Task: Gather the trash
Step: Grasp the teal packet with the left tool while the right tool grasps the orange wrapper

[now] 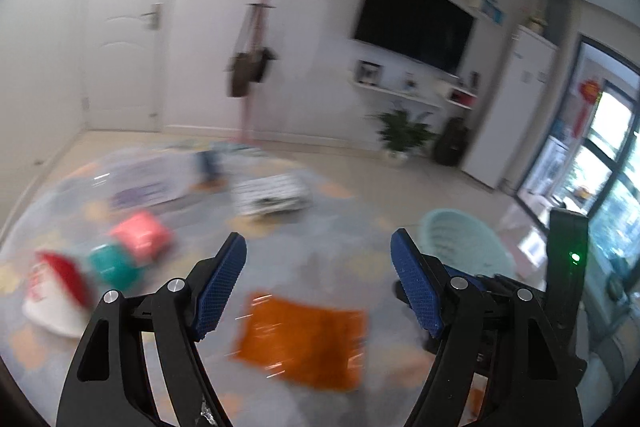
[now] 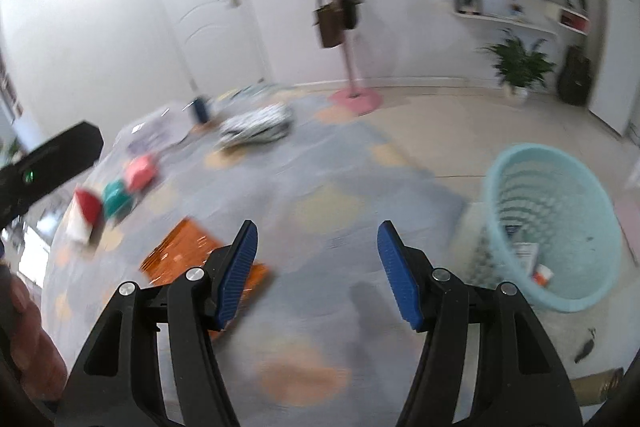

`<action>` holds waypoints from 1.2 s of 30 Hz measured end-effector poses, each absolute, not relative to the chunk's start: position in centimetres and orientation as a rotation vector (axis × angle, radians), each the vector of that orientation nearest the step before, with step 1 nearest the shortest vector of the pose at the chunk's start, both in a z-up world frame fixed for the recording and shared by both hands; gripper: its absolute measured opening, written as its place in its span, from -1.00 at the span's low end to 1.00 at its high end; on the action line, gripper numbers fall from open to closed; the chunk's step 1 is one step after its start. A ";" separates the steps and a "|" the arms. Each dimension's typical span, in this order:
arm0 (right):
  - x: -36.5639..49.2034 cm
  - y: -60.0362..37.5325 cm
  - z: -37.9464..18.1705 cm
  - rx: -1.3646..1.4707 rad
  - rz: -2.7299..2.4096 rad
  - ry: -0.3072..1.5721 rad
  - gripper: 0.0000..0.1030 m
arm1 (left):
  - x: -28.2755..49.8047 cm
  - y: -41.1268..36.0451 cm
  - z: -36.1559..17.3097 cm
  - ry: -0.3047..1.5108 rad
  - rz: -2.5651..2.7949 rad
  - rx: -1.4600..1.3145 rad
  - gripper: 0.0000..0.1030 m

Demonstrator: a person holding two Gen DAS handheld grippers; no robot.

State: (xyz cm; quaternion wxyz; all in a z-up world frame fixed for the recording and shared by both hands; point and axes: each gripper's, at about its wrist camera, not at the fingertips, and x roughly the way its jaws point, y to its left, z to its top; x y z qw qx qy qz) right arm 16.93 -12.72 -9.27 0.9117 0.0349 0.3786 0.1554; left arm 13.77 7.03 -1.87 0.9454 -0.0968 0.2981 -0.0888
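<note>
Both views are blurred by motion. My left gripper point(image 1: 318, 283) is open and empty above a shiny orange wrapper point(image 1: 304, 341) lying flat on the grey patterned rug. My right gripper point(image 2: 316, 271) is open and empty; the orange wrapper point(image 2: 188, 253) lies to its left, partly behind the left finger. A pale blue basket point(image 2: 556, 223) stands at the right with a few bits of trash inside; it also shows in the left wrist view point(image 1: 464, 243). A red-and-white paper cup point(image 1: 56, 291), a green packet point(image 1: 114, 265) and a pink packet point(image 1: 142, 233) lie at the left.
A black-and-white striped package point(image 1: 272, 193) and a clear plastic bag point(image 1: 152, 179) lie further back on the rug. A pink coat stand point(image 2: 354, 95) with a brown bag, a potted plant point(image 2: 518, 67), white doors and a wall TV point(image 1: 416, 23) stand behind.
</note>
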 end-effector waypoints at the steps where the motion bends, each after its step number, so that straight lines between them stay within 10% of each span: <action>1: 16.8 -11.5 -9.6 0.056 0.343 0.782 0.14 | 13.4 8.4 -2.2 0.610 -0.141 -0.202 0.43; 30: 16.2 -6.2 -12.1 -0.065 0.433 0.777 0.62 | 19.0 18.6 -10.4 0.829 0.155 -0.252 0.20; 36: 17.3 -5.6 -13.3 -0.066 0.487 0.880 0.70 | 18.3 18.5 -10.2 0.811 0.184 -0.230 -0.19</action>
